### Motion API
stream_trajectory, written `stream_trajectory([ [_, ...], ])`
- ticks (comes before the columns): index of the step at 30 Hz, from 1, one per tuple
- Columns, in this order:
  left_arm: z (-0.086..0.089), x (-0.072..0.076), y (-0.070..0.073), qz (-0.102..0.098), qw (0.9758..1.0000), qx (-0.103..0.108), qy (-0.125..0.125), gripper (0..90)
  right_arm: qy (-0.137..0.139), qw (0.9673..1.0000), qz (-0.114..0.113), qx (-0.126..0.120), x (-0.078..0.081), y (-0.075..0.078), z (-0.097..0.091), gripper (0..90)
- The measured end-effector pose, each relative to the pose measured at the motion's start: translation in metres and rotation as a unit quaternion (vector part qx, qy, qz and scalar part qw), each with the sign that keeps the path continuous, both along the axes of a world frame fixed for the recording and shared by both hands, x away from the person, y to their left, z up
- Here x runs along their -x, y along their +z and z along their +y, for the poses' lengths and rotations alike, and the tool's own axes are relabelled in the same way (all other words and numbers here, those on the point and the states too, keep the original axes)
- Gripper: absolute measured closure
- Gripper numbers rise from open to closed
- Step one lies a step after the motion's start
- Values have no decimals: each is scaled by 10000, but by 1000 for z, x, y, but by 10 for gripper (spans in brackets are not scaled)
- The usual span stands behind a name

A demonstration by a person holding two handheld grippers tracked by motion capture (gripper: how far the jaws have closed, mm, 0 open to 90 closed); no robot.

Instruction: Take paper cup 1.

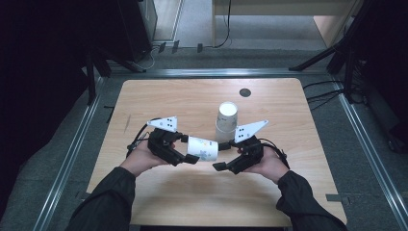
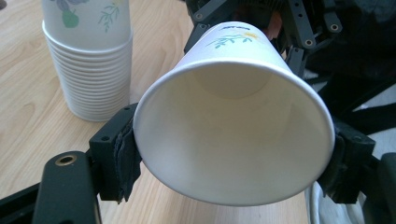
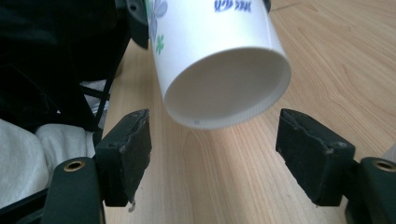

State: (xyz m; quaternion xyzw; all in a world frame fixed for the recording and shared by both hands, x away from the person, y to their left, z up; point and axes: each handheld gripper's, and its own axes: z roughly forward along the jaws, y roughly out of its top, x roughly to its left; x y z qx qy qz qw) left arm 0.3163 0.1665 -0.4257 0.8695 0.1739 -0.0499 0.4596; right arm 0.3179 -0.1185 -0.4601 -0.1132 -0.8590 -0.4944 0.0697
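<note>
Holding a paper cup [image 1: 202, 147] sideways in my left gripper [image 1: 185, 148]; right gripper [image 1: 225, 155] wide at its base; cup stack [image 1: 226, 122] on pale wood desk [image 1: 159, 98]; grey floor [image 1: 380, 159], dark room.

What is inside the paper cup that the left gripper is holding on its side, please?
Nothing: the left gripper view looks straight into the paper cup, showing bare white walls and bottom. The left gripper clamps its rim. The table directly beneath the cup is covered.
</note>
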Motion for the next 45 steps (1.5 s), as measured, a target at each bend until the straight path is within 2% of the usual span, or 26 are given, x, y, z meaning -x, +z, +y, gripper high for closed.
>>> stream_trajectory([
  [3, -2, -3, 13, -101, 9993, -345, -81, 214, -39, 10000, -39, -16, 0, -1, -1, 267],
  [4, -5, -5, 22, -190, 9977, -642, -96, 214, -64, 10000, -59, 9, 0, -1, -1, 264],
  [5, -5, -5, 22, -190, 9977, -642, -96, 214, -72, 9999, -88, -4, 0, -1, -1, 264],
  [6, -8, -7, 29, -259, 9952, -931, -166, 214, -82, 9999, -61, 6, 0, -1, -1, 263],
  [8, -10, -8, 33, -245, 9940, -1052, -192, 214, -80, 9999, -72, 13, 0, -1, 0, 264],
  [9, -14, -9, 38, -272, 9911, -1275, -255, 214, -91, 9999, -81, 25, 0, -2, 0, 264],
  [10, -14, -9, 38, -272, 9911, -1275, -255, 214, -91, 9999, -81, 25, 0, -2, 0, 264],
  [11, -18, -10, 42, -265, 9876, -1507, -354, 214, -107, 9999, -93, 52, 0, -2, 2, 264],
  [12, -18, -10, 42, -265, 9876, -1507, -354, 214, -107, 9999, -93, 52, 0, -2, 2, 264],
  [13, -21, -10, 43, -252, 9859, -1608, -393, 214, -115, 9999, -110, 53, 0, -3, 3, 264],
  [14, -25, -11, 45, -286, 9816, -1829, -473, 214, -120, 9998, -118, 58, 0, -3, 3, 264],
  [15, -25, -11, 45, -286, 9816, -1829, -473, 214, -120, 9998, -118, 58, 0, -3, 3, 264],
  [17, -31, -11, 47, -264, 9783, -1950, -641, 214, -127, 9998, -111, 53, 0, -3, 6, 263],
  [18, -31, -11, 47, -264, 9783, -1950, -641, 214, -123, 9998, -150, 52, 0, -4, 7, 263],
  [19, -36, -11, 47, -267, 9753, -2068, -727, 214, -114, 9998, -140, 46, 0, -4, 8, 264],
  [21, -40, -12, 46, -280, 9717, -2211, -780, 214, -107, 9998, -134, 59, 1, -4, 10, 264],
  [22, -40, -12, 46, -280, 9717, -2211, -780, 214, -103, 9998, -149, 58, 0, -4, 11, 264],
  [23, -43, -13, 45, -256, 9693, -2313, -800, 214, -108, 9998, -162, 61, 0, -5, 12, 264],
  [26, -46, -15, 44, -202, 9655, -2480, -767, 215, -132, 9997, -184, 80, 0, -5, 14, 264],
  [28, -47, -15, 43, -148, 9650, -2505, -764, 215, -149, 9997, -190, 93, -1, -6, 15, 264],
  [30, -49, -19, 42, -67, 9613, -2653, -738, 215, -161, 9996, -186, 116, -2, -8, 17, 263],
  [31, -49, -19, 42, -67, 9613, -2653, -738, 215, -161, 9996, -186, 116, -2, -8, 17, 263],
  [35, -54, -21, 41, -43, 9522, -2939, -828, 215, -131, 9997, -134, 148, -3, -11, 20, 263],
  [38, -56, -21, 41, -43, 9499, -2997, -882, 215, -133, 9998, -92, 100, -4, -11, 22, 263],
  [40, -59, -21, 40, -63, 9448, -3136, -950, 215, -142, 9998, -110, 82, -5, -10, 26, 264],
  [45, -63, -21, 39, -71, 9430, -3169, -1016, 215, -106, 9998, -105, 108, -4, -11, 28, 266],
])
